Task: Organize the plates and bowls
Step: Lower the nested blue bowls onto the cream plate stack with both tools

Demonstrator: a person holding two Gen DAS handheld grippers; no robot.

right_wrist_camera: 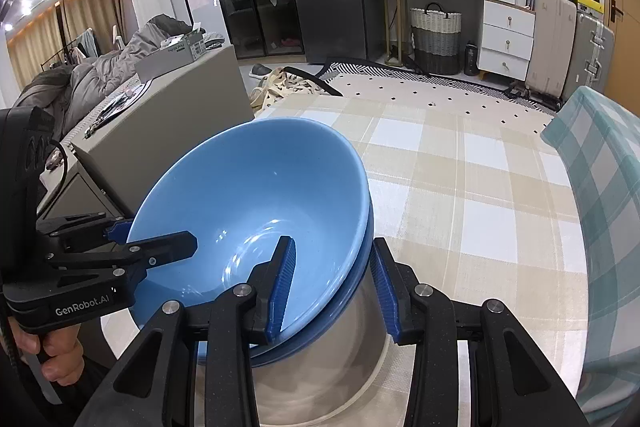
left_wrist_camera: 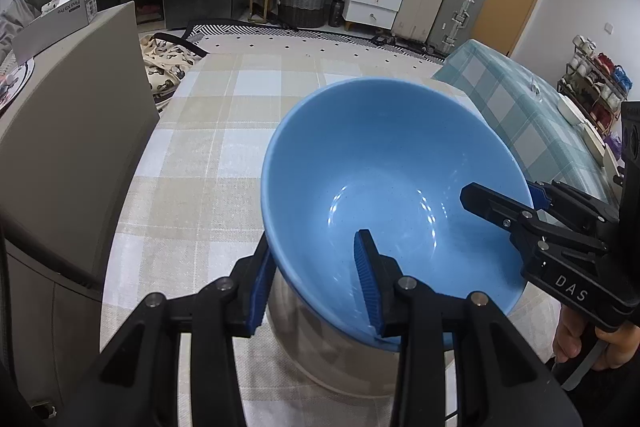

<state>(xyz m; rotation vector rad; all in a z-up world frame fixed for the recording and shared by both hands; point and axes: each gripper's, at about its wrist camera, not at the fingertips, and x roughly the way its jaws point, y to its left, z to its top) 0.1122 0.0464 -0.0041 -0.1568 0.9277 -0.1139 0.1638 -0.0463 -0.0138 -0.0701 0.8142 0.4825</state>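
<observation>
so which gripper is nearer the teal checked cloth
Right. The right gripper straddles the blue bowl rim toward the teal checked cloth; the left gripper straddles the opposite rim.

Far side of desk: the checked cloth on the desk is lying bare, leaving open room for tongs to pass.
Left flank: a grey cabinet is standing close against the desk edge, blocking passage there.
Right flank: a teal checked cover is rising beside the desk, narrowing that side.
Near middle: the blue bowl is sitting tilted on a steel pot, filling the space between both tongs.
</observation>
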